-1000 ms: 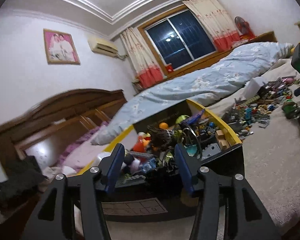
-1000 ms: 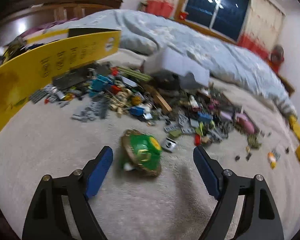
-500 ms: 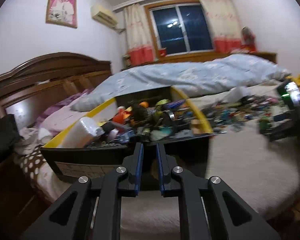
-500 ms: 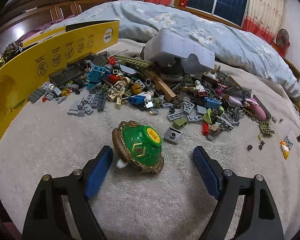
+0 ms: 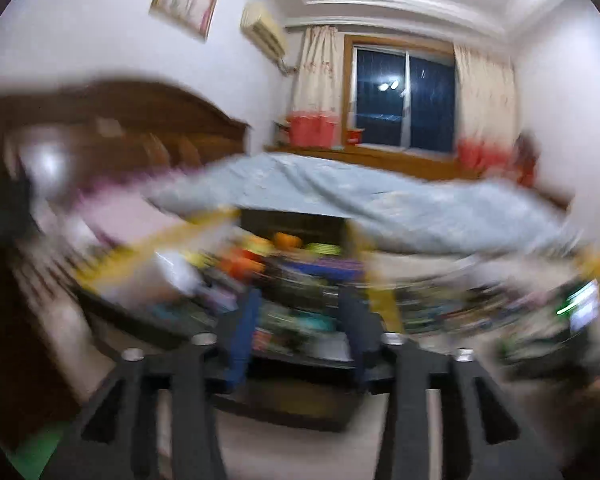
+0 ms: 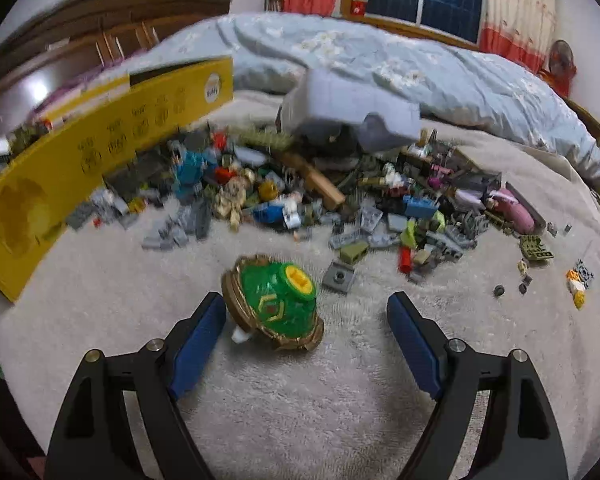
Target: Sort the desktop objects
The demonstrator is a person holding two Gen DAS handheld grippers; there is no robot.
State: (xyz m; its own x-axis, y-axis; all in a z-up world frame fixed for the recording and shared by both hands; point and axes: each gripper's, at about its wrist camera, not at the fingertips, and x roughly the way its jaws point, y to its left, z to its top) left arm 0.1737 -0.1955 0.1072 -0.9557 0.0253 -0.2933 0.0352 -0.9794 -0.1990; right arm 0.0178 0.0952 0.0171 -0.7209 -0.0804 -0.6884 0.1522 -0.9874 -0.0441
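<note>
A green and gold spinning top (image 6: pixel 274 306) lies tilted on the beige blanket (image 6: pixel 300 392), between the fingers of my right gripper (image 6: pixel 306 316), closer to the left finger. That gripper is open and empty. Behind the top lies a heap of small building bricks and toy parts (image 6: pixel 320 196). My left gripper (image 5: pixel 300 312) is open and empty, in front of a black and yellow box (image 5: pixel 296 364) full of toys. The left wrist view is heavily blurred.
The box's yellow side (image 6: pixel 100 148) stands at the left of the right wrist view. A grey foam block (image 6: pixel 352 108) rests on the brick heap. A blue quilt (image 6: pixel 400 60) lies behind. Loose small pieces (image 6: pixel 576 280) lie at the right.
My left gripper has opened from nearly shut and is moving fast, blurring its view. My right gripper has moved closer to the spinning top, which now sits between its fingers.
</note>
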